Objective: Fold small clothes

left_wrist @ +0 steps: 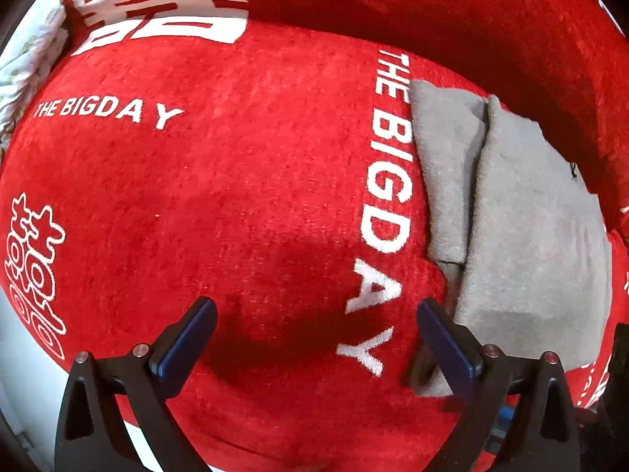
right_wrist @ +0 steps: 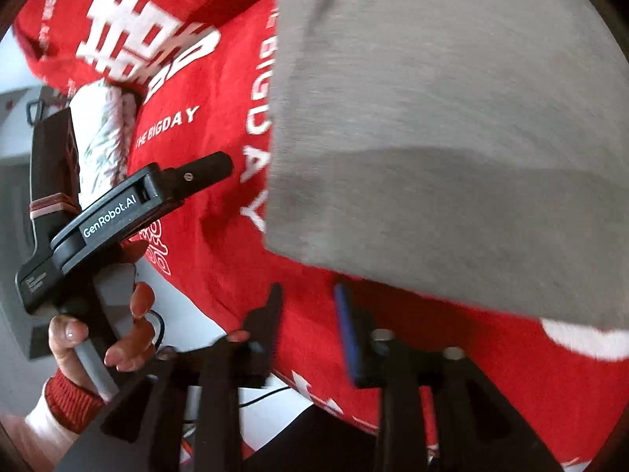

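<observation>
"Where's the folded piece now?"

"The grey cloth (left_wrist: pixel 523 212) lies flat on the red blanket (left_wrist: pixel 220 204), folded, with one narrower layer showing along its left side. It sits right against the white 'THE BIGDAY' lettering (left_wrist: pixel 387 196) that runs down the blanket, covering nothing of it that I can see."

"And the left gripper (left_wrist: pixel 314 334)?"

"Pointing down over the blanket, jaws wide apart, nothing between them. One blue-padded finger (left_wrist: pixel 448 350) stands just at the near corner of the grey cloth; I can't tell whether it touches. The other is over bare red pile."

"The right gripper (right_wrist: pixel 308 330)?"

"Its jaws stand partly apart with only red blanket showing in the gap, so it grips nothing. The grey cloth fills the view just beyond its fingertips, blurred at the edge."

"What carries all this?"

"I can't say; the blanket hides it. It drapes off at the near edge, where white surface and a dark cable show."

"Anything else?"

"From the right side you see the person's left hand (right_wrist: pixel 98 338) around the black handle, red knit cuff (right_wrist: pixel 70 401) at the wrist, and a pale patterned fabric (right_wrist: pixel 100 133) past the blanket's far left edge."
</observation>
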### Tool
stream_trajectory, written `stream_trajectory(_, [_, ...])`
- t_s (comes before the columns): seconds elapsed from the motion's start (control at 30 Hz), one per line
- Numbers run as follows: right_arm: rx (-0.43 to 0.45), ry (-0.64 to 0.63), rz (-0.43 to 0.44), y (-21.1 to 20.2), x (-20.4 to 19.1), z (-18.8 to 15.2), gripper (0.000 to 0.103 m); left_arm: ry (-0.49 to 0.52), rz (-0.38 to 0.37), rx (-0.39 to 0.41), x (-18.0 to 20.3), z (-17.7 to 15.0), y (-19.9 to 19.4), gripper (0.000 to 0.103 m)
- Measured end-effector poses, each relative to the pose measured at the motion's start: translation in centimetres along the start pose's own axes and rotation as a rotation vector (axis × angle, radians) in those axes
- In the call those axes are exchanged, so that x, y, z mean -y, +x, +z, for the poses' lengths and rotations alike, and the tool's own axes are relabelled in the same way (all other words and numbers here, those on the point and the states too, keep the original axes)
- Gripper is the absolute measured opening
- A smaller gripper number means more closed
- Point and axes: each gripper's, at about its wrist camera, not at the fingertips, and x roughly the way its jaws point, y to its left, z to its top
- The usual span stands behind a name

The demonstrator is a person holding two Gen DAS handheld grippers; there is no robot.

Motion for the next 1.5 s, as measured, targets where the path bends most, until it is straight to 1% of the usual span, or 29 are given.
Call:
stream_trajectory(0.03, [0.007,0.014,-0.006,-0.3,0.5,-0.1,0.050,0.002,0.001,-0.004,0.2,0.0,0.1,0.101])
stream_trajectory(0.13, [0.021,0.048,-0.002,-1.3,1.9,-0.4,0.053,0.004,-0.004,-0.004,0.7,0.2,0.2,0.101])
stream_trajectory(0.17, [0.028,0.059,0.001,-1.5,2.2,-0.5,0.055,0.004,-0.009,-0.003,0.9,0.2,0.2,0.101])
stream_trajectory(0.23, [0.052,0.080,0.018,-2.0,2.9,-0.6,0.069,0.010,-0.014,-0.006,1.2,0.1,0.2,0.101])
stream_trajectory(0.3, [0.071,0.101,0.042,-2.4,3.4,-0.7,0.074,0.022,-0.009,-0.007,1.6,0.1,0.2,0.101])
stream_trajectory(0.33, [0.074,0.110,0.051,-2.4,3.6,-0.7,0.075,0.029,-0.005,-0.008,1.8,0.2,0.3,0.101])
stream_trajectory(0.57, [0.095,0.201,0.120,-2.3,4.9,-1.3,0.077,0.049,0.018,-0.007,2.7,0.7,0.6,0.102])
stream_trajectory(0.6, [0.101,0.214,0.132,-2.4,5.1,-1.4,0.079,0.054,0.015,-0.012,2.8,0.7,0.7,0.102])
stream_trajectory(0.83, [0.138,0.299,0.182,-2.8,6.9,-2.4,0.079,0.071,0.012,-0.016,3.4,0.4,0.5,0.102])
stream_trajectory(0.93, [0.161,0.350,0.223,-3.0,7.9,-2.8,0.079,0.053,0.048,-0.010,3.1,0.6,0.6,0.101])
stream_trajectory(1.03, [0.194,0.411,0.284,-3.0,8.9,-3.4,0.079,0.044,0.063,-0.008,2.9,1.3,1.1,0.101])
stream_trajectory(1.13, [0.226,0.475,0.339,-2.8,9.9,-3.9,0.080,0.053,0.028,-0.031,2.7,1.9,1.5,0.101])
stream_trajectory(1.27, [0.273,0.545,0.417,-2.2,10.7,-4.0,0.080,0.058,0.004,-0.003,2.5,2.8,1.1,0.101])
stream_trajectory(1.5, [0.339,0.595,0.516,-0.8,10.4,-2.4,0.081,0.078,-0.023,-0.014,2.9,5.8,2.0,0.101])
